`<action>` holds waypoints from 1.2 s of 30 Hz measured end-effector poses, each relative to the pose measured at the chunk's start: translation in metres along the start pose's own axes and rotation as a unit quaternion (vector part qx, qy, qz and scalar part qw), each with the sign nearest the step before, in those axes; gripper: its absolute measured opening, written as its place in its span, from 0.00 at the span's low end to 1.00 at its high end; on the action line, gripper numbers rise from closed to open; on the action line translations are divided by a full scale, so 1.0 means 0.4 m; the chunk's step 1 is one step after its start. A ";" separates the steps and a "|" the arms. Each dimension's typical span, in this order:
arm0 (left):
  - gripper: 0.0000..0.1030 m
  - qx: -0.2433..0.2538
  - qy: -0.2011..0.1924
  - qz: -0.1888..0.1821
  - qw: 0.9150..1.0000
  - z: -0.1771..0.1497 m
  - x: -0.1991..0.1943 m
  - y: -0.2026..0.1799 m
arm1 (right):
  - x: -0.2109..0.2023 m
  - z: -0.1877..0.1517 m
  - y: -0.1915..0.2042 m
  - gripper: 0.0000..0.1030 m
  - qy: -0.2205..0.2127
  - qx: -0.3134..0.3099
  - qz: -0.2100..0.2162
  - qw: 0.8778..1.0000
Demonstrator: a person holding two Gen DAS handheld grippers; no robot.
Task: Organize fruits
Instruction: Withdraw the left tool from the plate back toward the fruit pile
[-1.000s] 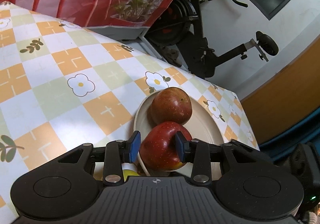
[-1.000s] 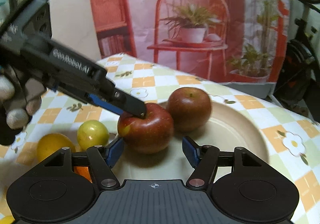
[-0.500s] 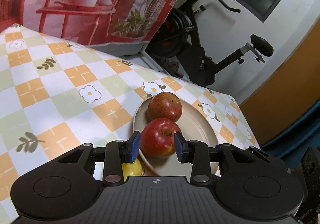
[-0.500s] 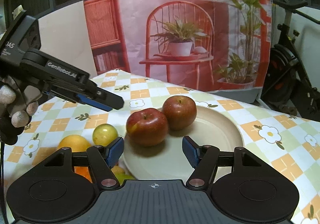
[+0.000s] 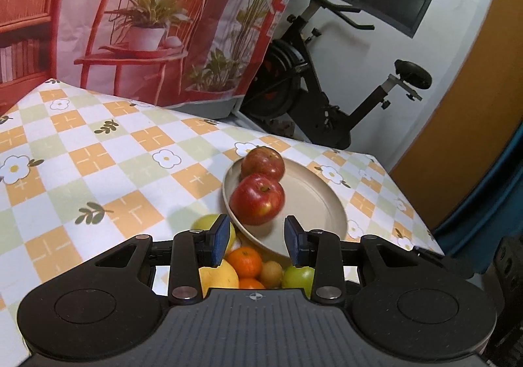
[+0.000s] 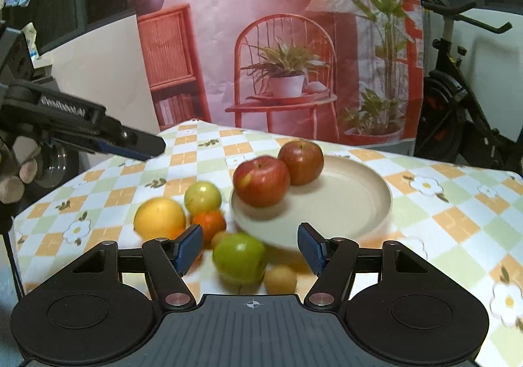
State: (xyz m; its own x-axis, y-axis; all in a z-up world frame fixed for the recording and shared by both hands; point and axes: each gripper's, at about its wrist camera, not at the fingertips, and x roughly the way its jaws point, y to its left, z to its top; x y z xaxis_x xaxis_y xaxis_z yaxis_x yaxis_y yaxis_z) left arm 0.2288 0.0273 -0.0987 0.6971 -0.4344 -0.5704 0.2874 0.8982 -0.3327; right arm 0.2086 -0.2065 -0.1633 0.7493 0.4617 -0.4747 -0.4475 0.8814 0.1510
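Two red apples sit side by side on a beige plate (image 5: 313, 203), the nearer one (image 5: 257, 199) at its rim and the other (image 5: 262, 162) behind it. My left gripper (image 5: 256, 233) hangs short of the plate, open, with nothing between its blue pads. In the right wrist view the same apples (image 6: 261, 181) (image 6: 300, 162) rest on the plate (image 6: 343, 203). My right gripper (image 6: 250, 246) is open and empty above a green apple (image 6: 240, 257). The left gripper's fingers (image 6: 130, 141) reach in from the left.
Loose fruit lies left of the plate on the checked tablecloth (image 6: 457, 219): a yellow citrus (image 6: 159, 218), a yellow-green fruit (image 6: 202, 195), an orange (image 6: 209, 224) and a small brown fruit (image 6: 280, 278). An exercise bike (image 5: 327, 98) stands beyond the table's far edge.
The left gripper let go of the near red apple, which now rests on the plate, and drew back and up. The right gripper also pulled back, bringing the loose fruit into view.
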 end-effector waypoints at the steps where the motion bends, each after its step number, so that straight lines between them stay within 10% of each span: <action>1: 0.37 0.002 -0.004 0.002 1.000 -0.007 -0.005 -0.004 | -0.011 -0.014 0.004 0.59 -0.001 0.002 -0.004 1.000; 17: 0.37 -0.002 -0.029 0.080 0.996 -0.144 -0.085 -0.015 | -0.117 -0.162 0.025 0.53 -0.010 -0.007 0.005 1.000; 36: 0.37 0.014 -0.010 0.090 0.996 -0.195 -0.075 -0.034 | -0.066 -0.188 0.066 0.38 0.043 -0.032 0.044 0.998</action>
State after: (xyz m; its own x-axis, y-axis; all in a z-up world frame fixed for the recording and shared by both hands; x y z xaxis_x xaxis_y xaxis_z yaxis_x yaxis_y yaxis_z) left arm 0.1526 0.0228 -0.1357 0.7523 -0.2652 -0.6031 0.1750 0.9630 -0.2051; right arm 0.1400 -0.2029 -0.2120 0.6629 0.5244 -0.5344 -0.5415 0.8287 0.1416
